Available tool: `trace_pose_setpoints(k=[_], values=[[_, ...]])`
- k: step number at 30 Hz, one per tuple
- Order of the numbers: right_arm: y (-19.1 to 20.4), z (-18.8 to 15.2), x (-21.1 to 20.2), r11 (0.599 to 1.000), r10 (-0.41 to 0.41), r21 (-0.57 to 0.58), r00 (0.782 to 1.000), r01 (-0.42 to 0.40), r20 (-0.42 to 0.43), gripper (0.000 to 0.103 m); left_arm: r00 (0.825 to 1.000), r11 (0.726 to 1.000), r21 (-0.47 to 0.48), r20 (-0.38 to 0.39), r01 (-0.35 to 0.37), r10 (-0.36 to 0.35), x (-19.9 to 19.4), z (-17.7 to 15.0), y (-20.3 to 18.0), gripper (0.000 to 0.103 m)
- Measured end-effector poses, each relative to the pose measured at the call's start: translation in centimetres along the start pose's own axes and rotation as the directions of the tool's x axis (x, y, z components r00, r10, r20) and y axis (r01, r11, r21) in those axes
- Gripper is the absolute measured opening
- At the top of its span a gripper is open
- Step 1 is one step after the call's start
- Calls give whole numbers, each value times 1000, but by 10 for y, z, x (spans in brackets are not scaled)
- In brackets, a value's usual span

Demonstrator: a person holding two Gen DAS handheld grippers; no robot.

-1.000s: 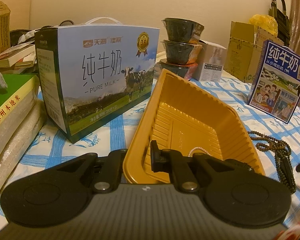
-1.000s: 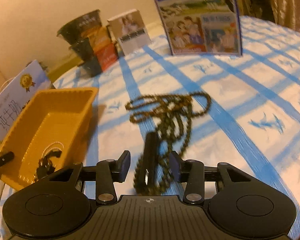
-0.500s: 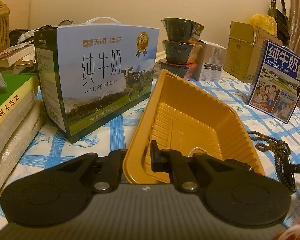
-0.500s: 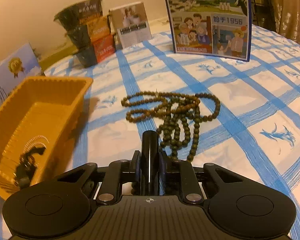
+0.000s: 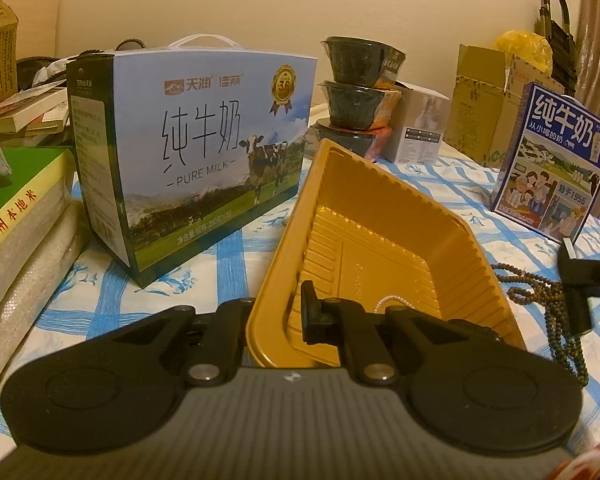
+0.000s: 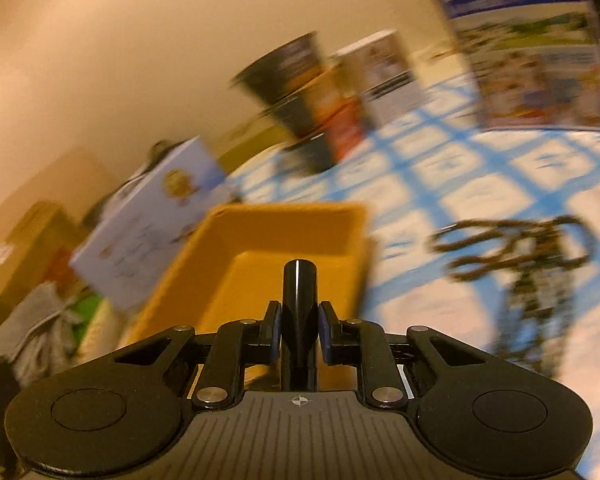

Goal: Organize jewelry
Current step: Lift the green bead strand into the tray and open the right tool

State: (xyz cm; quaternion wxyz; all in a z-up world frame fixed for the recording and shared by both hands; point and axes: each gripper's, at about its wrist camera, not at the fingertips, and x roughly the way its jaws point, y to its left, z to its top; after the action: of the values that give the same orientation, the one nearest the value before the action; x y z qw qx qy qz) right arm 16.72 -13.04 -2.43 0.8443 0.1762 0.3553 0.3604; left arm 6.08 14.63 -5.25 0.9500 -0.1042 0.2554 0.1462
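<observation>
My left gripper [image 5: 276, 312] is shut on the near rim of the yellow plastic tray [image 5: 372, 240] and tilts it up. A thin pearl chain [image 5: 392, 301] lies on the tray floor. My right gripper [image 6: 299, 326] is shut on a slim black stick-like piece [image 6: 299, 292] and holds it in the air before the tray [image 6: 268, 248]. The right gripper also shows at the right edge of the left wrist view [image 5: 588, 276]. A long string of dark brown beads [image 6: 528, 252] lies on the blue checked cloth right of the tray; it shows in the left wrist view too [image 5: 540, 300].
A pure milk carton [image 5: 196, 152] stands left of the tray. Stacked dark bowls [image 5: 356, 96], a white box [image 5: 420, 128], cardboard boxes [image 5: 484, 104] and a blue milk box [image 5: 556, 160] stand behind. Books and rice bags [image 5: 16, 216] are piled at the left.
My right gripper closed on the black piece beside the beads, lifted it and swung left toward the tray. The view is blurred by this motion. The left gripper kept still on the tray.
</observation>
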Motion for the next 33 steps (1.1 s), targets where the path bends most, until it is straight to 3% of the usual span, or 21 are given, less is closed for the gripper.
trace_pose_setpoints(k=[6,16,21,23,25,33], values=[[38,-18,30,995,59,-80,996,-65,-72,19,1000,1000,-6,0,7,-7,-1,0,1,9],[63,-42,79,980,-15,-199,989,-16,-150,19,1000,1000,-14,-2,17,-17,-1,1,2,9],[63,-45,82,977,-33,-214,987,-1,-158,21,1000,1000,-10,0,15,-15,0,1,2,9],[63,-44,79,976,-31,-218,989,-1,-146,28,1000,1000,-9,-1,14,-14,0,1,2,9],[64,-43,75,975,-29,-222,990,-2,-135,41,1000,1000,-6,-1,11,-11,0,1,1,9],[49,-37,47,985,-40,-172,996,26,-80,42,1000,1000,3,3,8,-8,-1,1,0,9]])
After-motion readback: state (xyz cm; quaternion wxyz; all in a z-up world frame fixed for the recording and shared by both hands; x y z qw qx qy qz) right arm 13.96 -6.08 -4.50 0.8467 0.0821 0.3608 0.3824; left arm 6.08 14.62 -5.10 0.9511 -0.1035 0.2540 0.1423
